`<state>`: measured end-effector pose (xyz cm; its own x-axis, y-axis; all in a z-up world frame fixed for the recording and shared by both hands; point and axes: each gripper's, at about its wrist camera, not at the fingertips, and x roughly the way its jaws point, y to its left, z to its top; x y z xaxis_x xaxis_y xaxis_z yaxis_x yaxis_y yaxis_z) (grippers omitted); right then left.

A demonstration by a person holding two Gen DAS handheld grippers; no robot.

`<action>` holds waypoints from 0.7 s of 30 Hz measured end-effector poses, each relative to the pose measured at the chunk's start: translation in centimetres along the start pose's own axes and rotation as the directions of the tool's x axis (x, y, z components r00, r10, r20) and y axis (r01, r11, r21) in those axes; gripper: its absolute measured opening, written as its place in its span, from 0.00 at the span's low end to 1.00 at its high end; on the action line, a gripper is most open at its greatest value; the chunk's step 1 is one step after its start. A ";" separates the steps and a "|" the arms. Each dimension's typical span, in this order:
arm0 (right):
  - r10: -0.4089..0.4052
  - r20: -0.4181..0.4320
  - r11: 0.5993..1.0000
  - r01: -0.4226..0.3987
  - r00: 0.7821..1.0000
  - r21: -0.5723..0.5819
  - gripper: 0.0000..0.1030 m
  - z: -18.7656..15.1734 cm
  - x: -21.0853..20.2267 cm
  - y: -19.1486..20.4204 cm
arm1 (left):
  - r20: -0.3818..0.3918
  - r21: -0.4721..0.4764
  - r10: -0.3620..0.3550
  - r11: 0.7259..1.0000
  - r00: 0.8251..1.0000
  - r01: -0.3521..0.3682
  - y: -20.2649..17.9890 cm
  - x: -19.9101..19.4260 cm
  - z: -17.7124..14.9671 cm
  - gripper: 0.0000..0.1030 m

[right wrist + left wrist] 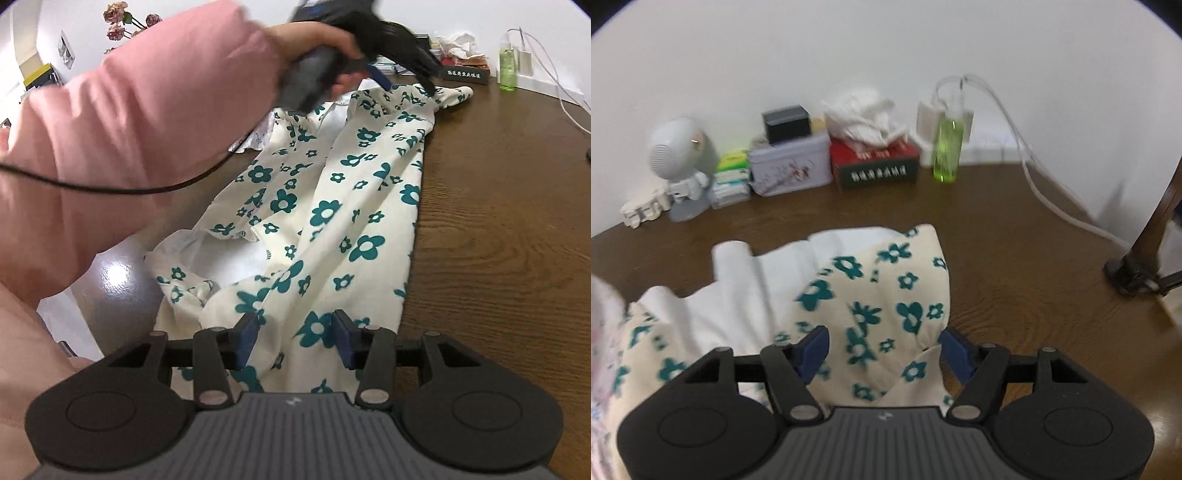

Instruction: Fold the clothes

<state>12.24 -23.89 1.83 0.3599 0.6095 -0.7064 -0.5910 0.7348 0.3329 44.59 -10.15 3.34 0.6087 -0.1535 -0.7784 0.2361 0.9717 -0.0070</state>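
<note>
A cream garment printed with teal flowers [354,206] lies stretched along a dark brown wooden bench [498,236], running from the near edge toward the far edge by a white wall. Its white lining shows where the fabric is turned back, and its long right side lies fairly straight along the bench while the left side is bunched and creased.

The right hand-held gripper [295,338] hovers over the garment's near end. Its blue-padded jaws stand apart with cloth beneath the gap, and the pads do not press on the fabric.

The left hand-held gripper [884,350] is over the garment's far end, also with jaws spread and floral cloth showing between them, pads clear of it. From the right wrist view it appears as a blurred dark shape held in a hand [321,55] emerging from a pink sleeve [129,140], with a black cable [147,190] trailing below the arm.

Along the far edge of the bench, against the wall, stand a small white fan [677,158], a stack of small packets [731,177], a pale tin [792,166] with a black box [786,123] on top, a red tissue box [875,162] with white tissue bursting out, and a clear bottle of green liquid [947,147]. A white cable [1034,173] runs down from the wall toward the bench's right edge. A pinkish patterned cloth [602,332], possibly another garment, is at the left, too blurred to identify.
</note>
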 end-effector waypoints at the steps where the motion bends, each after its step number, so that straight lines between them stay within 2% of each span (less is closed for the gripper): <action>1: 0.004 0.002 1.000 -0.004 1.000 0.002 0.43 0.0 0.2 -0.1 | -0.009 -0.005 0.001 1.000 1.000 -0.001 -0.2 0.7 0.0 0.64; 2: 0.008 0.003 1.000 -0.008 1.000 0.004 0.43 0.0 0.4 -0.2 | -0.015 -0.015 0.007 1.000 1.000 -0.007 -0.2 1.1 0.0 0.53; 3: 0.012 0.005 1.000 -0.012 1.000 0.003 0.43 -0.1 0.5 -0.3 | -0.018 -0.026 0.008 1.000 1.000 -0.009 -0.2 1.5 -0.1 0.29; 5: 0.012 0.004 1.000 -0.012 1.000 -0.004 0.43 -0.2 0.5 -0.4 | 0.001 -0.072 -0.038 0.997 0.999 0.038 0.5 1.5 -0.1 0.07; 6: 0.009 0.003 1.000 -0.009 1.000 -0.010 0.43 -0.2 0.5 -0.4 | 0.018 -0.119 -0.070 0.990 0.997 0.072 1.2 1.0 0.0 0.06; 9: -0.007 0.000 0.999 0.007 1.000 -0.033 0.43 -0.3 0.5 -0.1 | 0.080 -0.220 -0.132 0.964 0.988 0.147 4.2 -0.9 0.1 0.06; 13: -0.032 -0.001 0.997 0.032 0.999 -0.063 0.44 -0.6 0.7 0.7 | 0.067 -0.248 -0.091 0.963 0.994 0.105 7.1 -1.4 -1.2 0.10; 14: -0.036 -0.001 0.997 0.036 0.999 -0.068 0.44 -0.6 0.7 0.8 | 0.061 -0.265 -0.084 0.959 0.995 0.097 7.6 -1.1 -1.8 0.14; 17: -0.043 0.004 0.997 0.043 0.999 -0.068 0.45 -0.6 0.7 1.0 | 0.084 -0.347 -0.099 0.930 0.992 0.122 9.4 -1.2 -3.0 0.45; 19: -0.038 0.011 0.997 0.038 0.999 -0.062 0.46 -0.7 0.3 1.0 | 0.140 -0.403 -0.128 0.898 0.982 0.174 10.6 -1.9 -3.6 0.46; 20: -0.034 0.015 0.998 0.035 0.999 -0.058 0.47 -0.6 0.1 1.0 | 0.159 -0.416 -0.130 0.890 0.979 0.185 11.1 -2.4 -3.7 0.47; 21: -0.034 0.022 0.998 0.035 0.999 -0.052 0.47 -0.6 -0.2 0.9 | 0.155 -0.414 -0.112 0.895 0.981 0.168 11.3 -2.7 -3.6 0.49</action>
<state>11.20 -23.50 1.87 0.3957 0.5904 -0.7034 -0.6147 0.7393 0.2748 42.94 1.87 3.11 0.6883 -0.2878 -0.6659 0.0002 0.9180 -0.3966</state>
